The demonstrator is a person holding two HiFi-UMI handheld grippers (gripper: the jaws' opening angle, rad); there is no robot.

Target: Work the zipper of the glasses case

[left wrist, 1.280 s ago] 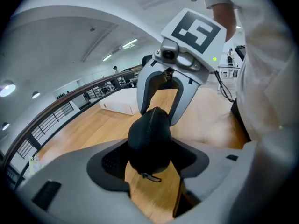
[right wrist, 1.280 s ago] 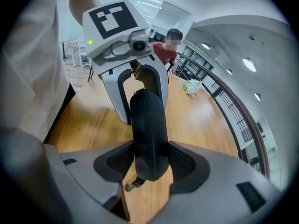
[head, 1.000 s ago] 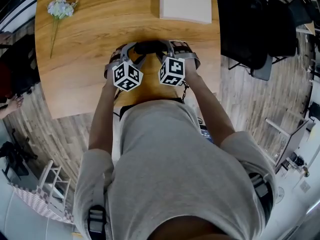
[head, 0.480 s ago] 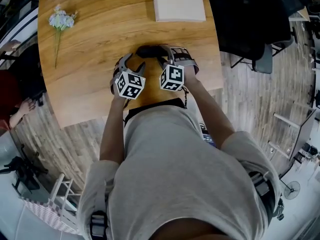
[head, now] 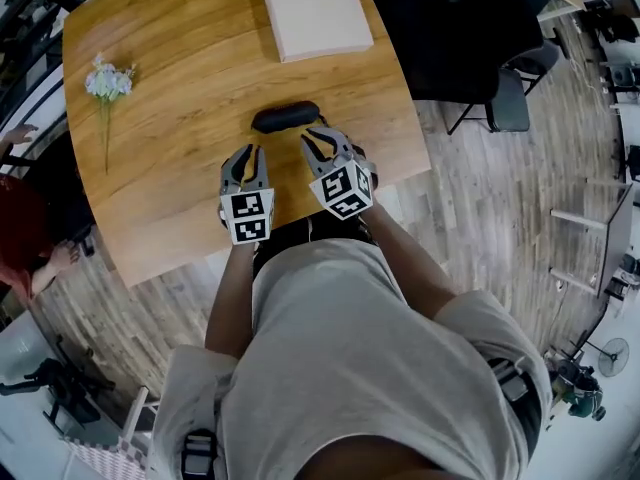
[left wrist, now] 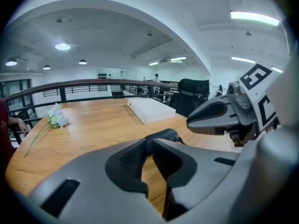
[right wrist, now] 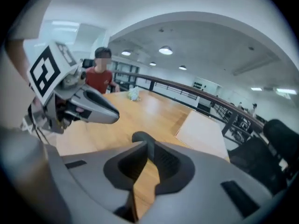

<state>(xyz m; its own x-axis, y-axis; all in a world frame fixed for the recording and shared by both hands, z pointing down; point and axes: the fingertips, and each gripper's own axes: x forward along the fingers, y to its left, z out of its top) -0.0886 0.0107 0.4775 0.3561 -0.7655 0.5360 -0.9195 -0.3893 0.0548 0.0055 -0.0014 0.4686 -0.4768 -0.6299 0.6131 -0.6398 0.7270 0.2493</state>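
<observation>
The black glasses case (head: 287,117) lies flat on the wooden table (head: 180,58), and nothing touches it. My left gripper (head: 245,156) hovers a short way in front of it, toward the table's near edge. Its jaws have just been closing and now meet, with nothing between them. My right gripper (head: 318,144) hangs beside it, also just closed and empty. In the left gripper view the case (left wrist: 166,135) shows just past the meeting jaw tips, with the right gripper (left wrist: 212,118) alongside. The right gripper view shows the case (right wrist: 140,137) beyond its tips.
A flat pale box (head: 314,13) lies at the table's far edge. A sprig of pale flowers (head: 108,83) lies at the far left. A black chair (head: 480,58) stands right of the table. A person in red (right wrist: 100,76) stands beyond the left side.
Both grippers have left the ends of the case, drawn back toward the near edge and risen. Their jaws went from wide to closed. The case stays on the table.
</observation>
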